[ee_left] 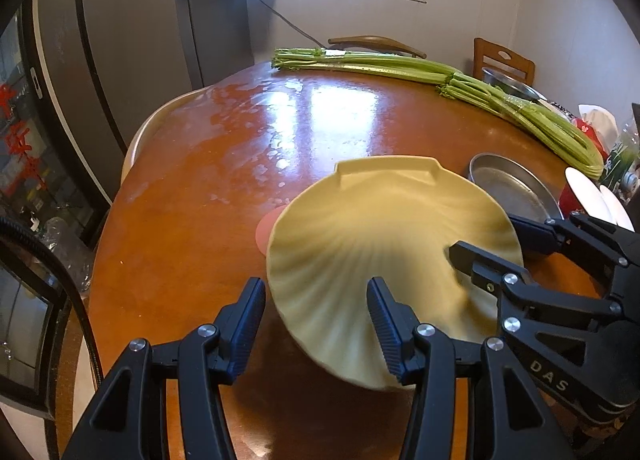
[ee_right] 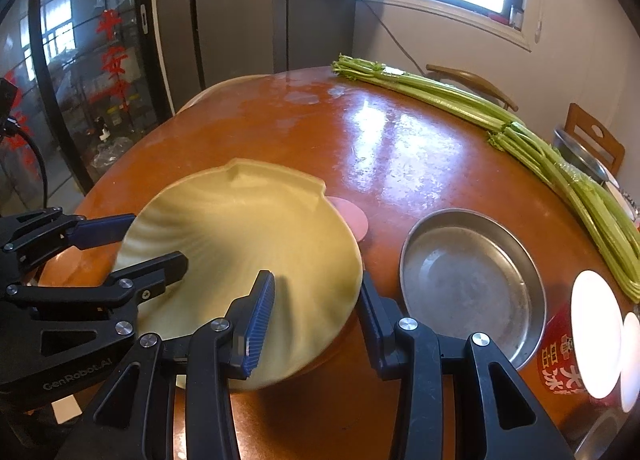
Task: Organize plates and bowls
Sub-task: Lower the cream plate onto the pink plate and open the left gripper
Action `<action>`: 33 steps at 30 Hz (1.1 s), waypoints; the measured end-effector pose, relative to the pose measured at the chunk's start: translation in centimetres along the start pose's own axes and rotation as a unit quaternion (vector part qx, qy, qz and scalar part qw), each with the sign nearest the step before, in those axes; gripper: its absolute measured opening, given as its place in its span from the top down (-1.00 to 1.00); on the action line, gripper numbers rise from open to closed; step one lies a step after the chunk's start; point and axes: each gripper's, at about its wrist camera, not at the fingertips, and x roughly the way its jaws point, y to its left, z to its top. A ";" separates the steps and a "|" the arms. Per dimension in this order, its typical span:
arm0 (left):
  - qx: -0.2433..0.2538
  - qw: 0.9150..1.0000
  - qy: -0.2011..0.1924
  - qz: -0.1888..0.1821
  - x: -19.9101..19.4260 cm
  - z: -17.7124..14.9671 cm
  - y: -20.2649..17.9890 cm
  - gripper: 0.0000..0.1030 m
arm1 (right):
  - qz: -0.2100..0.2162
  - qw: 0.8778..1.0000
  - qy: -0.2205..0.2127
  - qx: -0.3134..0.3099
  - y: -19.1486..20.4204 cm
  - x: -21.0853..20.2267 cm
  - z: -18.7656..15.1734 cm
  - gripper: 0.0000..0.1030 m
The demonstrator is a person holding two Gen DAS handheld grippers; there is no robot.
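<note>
Left wrist view: the left gripper [ee_left: 316, 324] has wide jaws around the near rim of the yellow shell-shaped plate [ee_left: 384, 236] in the frame centre. The right gripper [ee_right: 316, 320] also straddles the plate edge, jaws wide. A pink round disc [ee_right: 352, 215] lies partly hidden behind the plate. A round metal pan [ee_right: 472, 280] sits just right, long green celery stalks [ee_right: 520, 139] beyond on the brown wooden table [ee_right: 280, 131].

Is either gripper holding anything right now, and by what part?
Cannot be told. The left gripper and right gripper each straddle the near rim of the pale yellow shell-shaped plate, jaws wide apart, with no clear clamp.
</note>
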 end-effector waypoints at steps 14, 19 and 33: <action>-0.007 1.000 0.001 -0.002 0.2 0.0 0.5 -0.03 | 0.004 1.000 -0.001 -0.005 0.6 -0.1 0.1 0.11; -0.010 1.000 -0.001 -0.004 0.1 0.0 0.5 -0.03 | 0.005 1.000 -0.002 0.004 0.3 -0.1 0.2 0.10; -0.014 1.000 -0.008 -0.010 -0.6 -0.1 0.7 -0.02 | -0.008 1.000 -0.003 -0.004 0.6 -0.3 0.0 -0.04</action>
